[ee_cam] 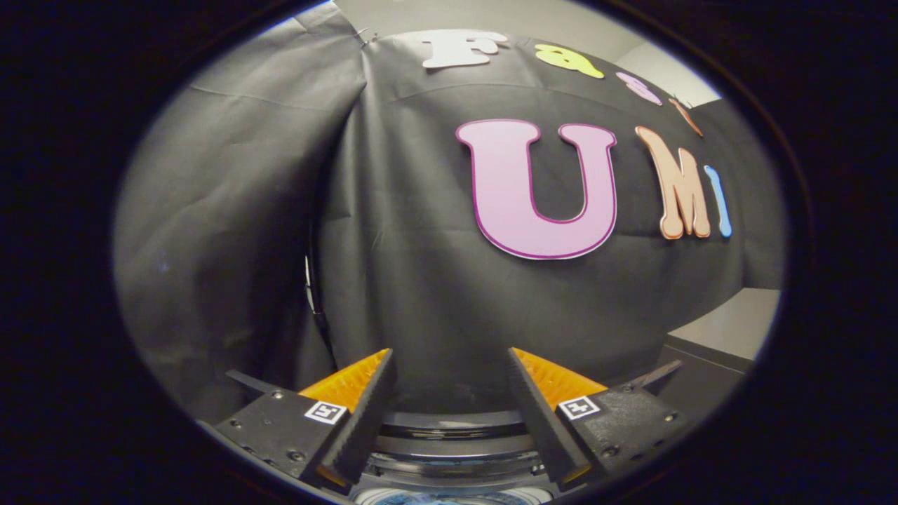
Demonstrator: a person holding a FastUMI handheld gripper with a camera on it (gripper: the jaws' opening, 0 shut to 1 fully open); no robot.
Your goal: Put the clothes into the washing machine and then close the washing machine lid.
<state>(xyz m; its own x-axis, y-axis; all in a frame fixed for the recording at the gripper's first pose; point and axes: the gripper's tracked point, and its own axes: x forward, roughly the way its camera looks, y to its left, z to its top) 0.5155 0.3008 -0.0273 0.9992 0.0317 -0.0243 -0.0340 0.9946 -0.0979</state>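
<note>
The black cloth wall (435,280) looms ahead of you, draped in folds, well beyond the fingers. Below it, the washing machine's (452,438) dark round rim curves right between and under your fingers, a bluish patch showing low down inside it. Your gripper (449,358) hangs spread wide, orange-backed fingers (365,407) apart, clasping nothing at all.

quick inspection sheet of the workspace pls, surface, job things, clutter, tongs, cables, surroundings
surface: dark top beyond the right finger, bare where seen
job's things: round dark rim low between the fingers, likely the washing machine; clothes nothing seen
clutter: nothing seen
grippers: tongs open, nothing between the fingers, pointing at the cloth
cables: thin dark cable hanging along the fold in the cloth
surroundings: black cloth wall, pale wall behind it
</note>
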